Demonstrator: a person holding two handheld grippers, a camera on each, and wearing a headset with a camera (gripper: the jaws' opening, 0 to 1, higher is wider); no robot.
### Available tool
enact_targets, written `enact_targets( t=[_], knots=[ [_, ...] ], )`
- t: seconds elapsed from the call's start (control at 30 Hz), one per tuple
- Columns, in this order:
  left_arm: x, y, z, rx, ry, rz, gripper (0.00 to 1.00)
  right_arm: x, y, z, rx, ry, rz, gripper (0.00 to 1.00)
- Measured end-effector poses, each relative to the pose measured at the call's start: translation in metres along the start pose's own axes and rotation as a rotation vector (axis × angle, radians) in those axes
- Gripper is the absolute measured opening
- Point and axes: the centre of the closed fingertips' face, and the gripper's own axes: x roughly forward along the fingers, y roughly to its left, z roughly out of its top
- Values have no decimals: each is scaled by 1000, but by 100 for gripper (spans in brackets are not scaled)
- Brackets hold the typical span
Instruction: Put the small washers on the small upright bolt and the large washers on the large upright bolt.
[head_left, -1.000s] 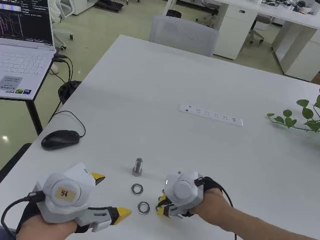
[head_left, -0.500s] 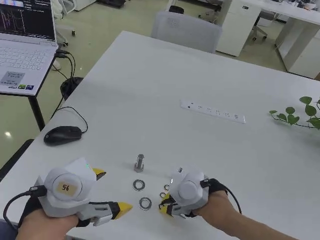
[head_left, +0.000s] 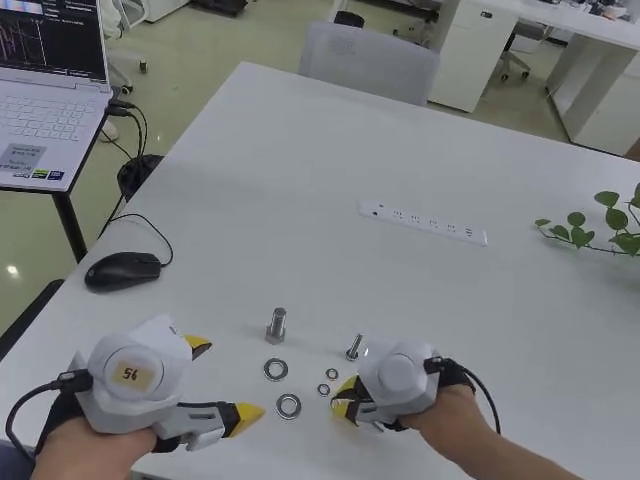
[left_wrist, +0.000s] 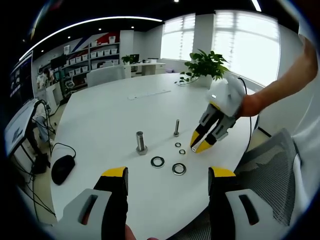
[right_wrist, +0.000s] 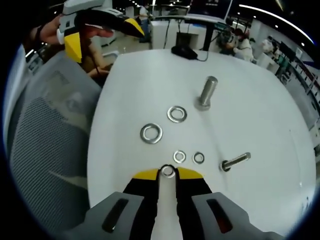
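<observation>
The right gripper (right_wrist: 168, 175) has its jaws pressed nearly together on what looks like 1 small washer (right_wrist: 168, 171), pinched at the very tips. Just ahead of those tips, 2 more small washers lie flat on the table (head_left: 300, 180), 1 (right_wrist: 179, 156) close beside the other (right_wrist: 198, 158). The small bolt (right_wrist: 235, 161) stands on its head just past them, off to 1 side. Farther ahead lie the 2 large washers (right_wrist: 151, 133), and beyond them stands the large bolt (right_wrist: 206, 92).

The left gripper (left_wrist: 167, 175) has its jaws spread wide and holds nothing. The large washers are just ahead of it.

The step in hand appears to be carrying the first small washer to the small bolt. The next move calls for lifting it clear, centring its hole over the bolt's tip, keeping it level, then letting go.
</observation>
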Motion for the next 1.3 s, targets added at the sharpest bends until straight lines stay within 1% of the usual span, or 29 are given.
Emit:
enact_targets(
  t=[0.1,0.2,0.3,0.4,0.47,0.6,0.7,0.9,1.2,1.3],
  knots=[
    [0,0,0,1,-1,0,64,-9,-11,1,19,-16,-35,13],
    [0,0,0,2,0,0,64,-22,-26,4,46,-35,-80,13],
    [0,0,0,3,0,-1,64,-30,-37,5,65,-49,-107,13],
    [0,0,1,3,-2,-1,64,-39,-52,8,88,-63,-143,13],
    [1,0,1,4,-3,-2,64,-43,-61,10,102,-71,-160,13],
    [2,-1,2,6,-3,-4,64,-49,-73,14,107,-72,-190,13],
    [2,-1,3,6,-4,-4,64,-49,-80,16,116,-77,-195,13],
    [1,-1,3,2,-5,-1,64,-45,-89,20,100,-59,-188,13],
    [0,0,1,-5,-4,3,64,-36,-88,24,62,-14,-148,13],
    [0,0,1,-4,-3,3,64,-33,-88,23,41,7,-146,13]
  ],
)
